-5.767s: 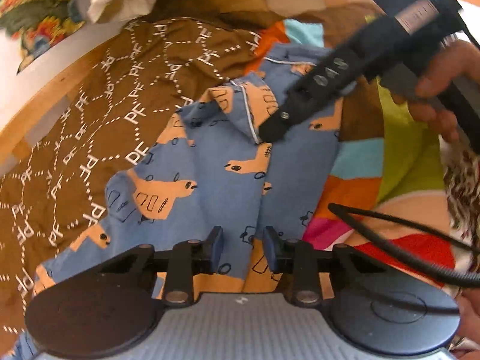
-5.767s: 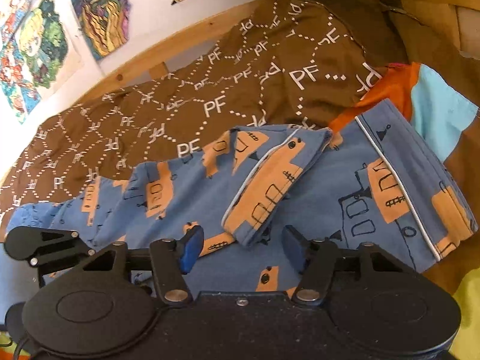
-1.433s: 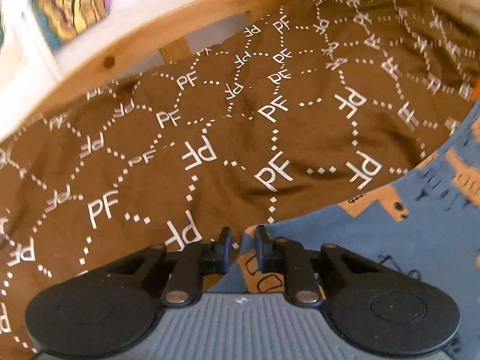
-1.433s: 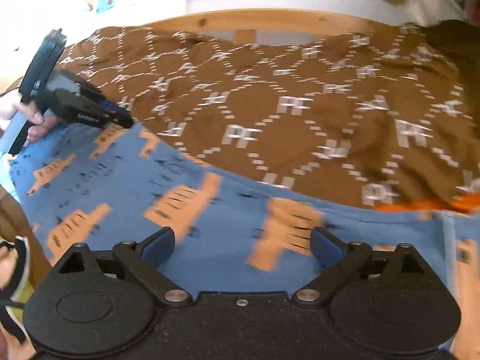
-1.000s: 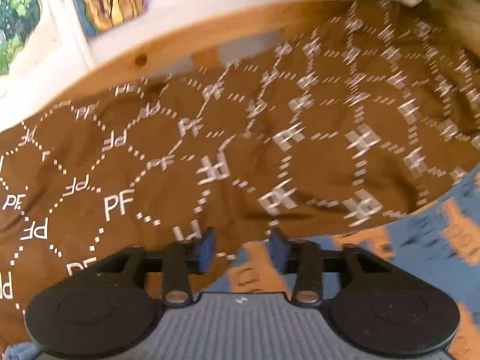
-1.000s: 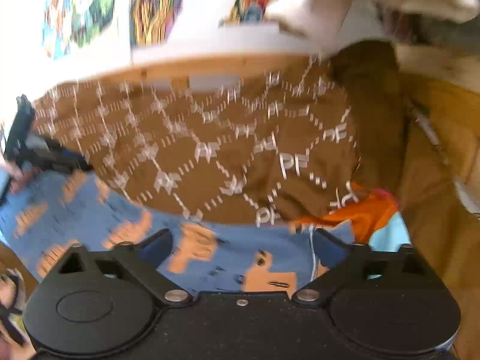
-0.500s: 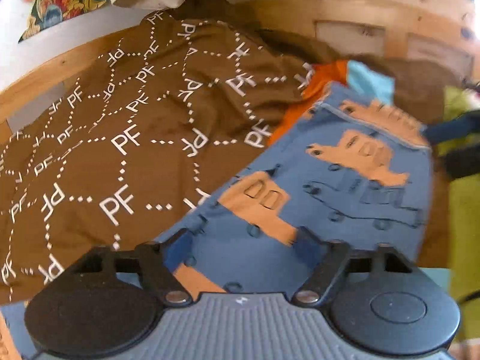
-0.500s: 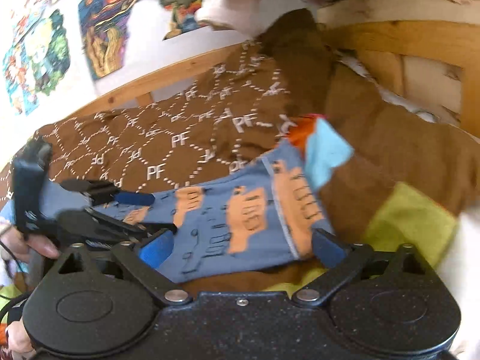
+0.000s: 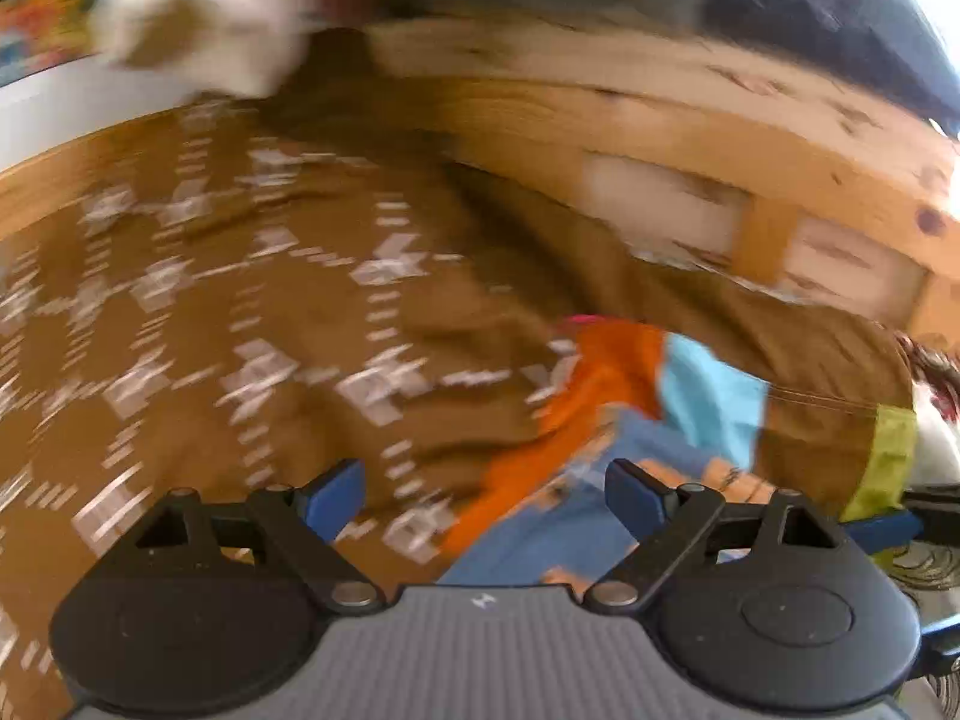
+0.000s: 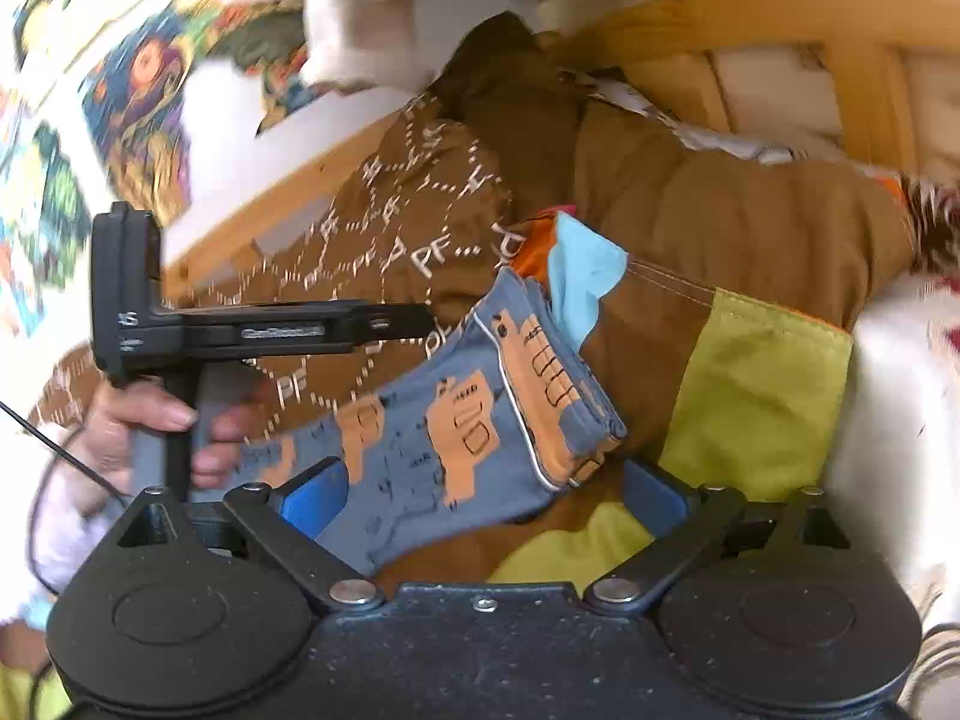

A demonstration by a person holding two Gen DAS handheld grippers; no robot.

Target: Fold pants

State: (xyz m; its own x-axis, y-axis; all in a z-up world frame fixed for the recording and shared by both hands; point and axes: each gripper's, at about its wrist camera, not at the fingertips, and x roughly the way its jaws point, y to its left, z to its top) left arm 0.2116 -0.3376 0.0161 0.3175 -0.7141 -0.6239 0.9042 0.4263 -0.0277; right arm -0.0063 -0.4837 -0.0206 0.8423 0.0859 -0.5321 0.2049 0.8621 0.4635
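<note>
The blue pants with orange animal prints (image 10: 462, 426) lie on the bed as a long flat strip, the white-piped waistband end at the far right. My right gripper (image 10: 483, 495) is open and empty, held above the near edge of the pants. My left gripper (image 9: 485, 495) is open and empty; the blurred left wrist view shows the pants (image 9: 558, 528) just below and between its fingers. In the right wrist view the left gripper (image 10: 414, 321) is seen from the side, hovering over the brown blanket left of the pants.
A brown blanket with white "PF" print (image 10: 420, 222) covers the bed. A patchwork cover with orange, light blue (image 10: 585, 273) and lime green (image 10: 756, 396) patches lies to the right. A wooden bed frame (image 9: 690, 138) runs behind. White cloth (image 10: 360, 12) hangs above.
Both grippers have let go and lifted away from the pants. The left gripper opened wide and swung right, toward the waistband end. The pants now lie as a straightened strip.
</note>
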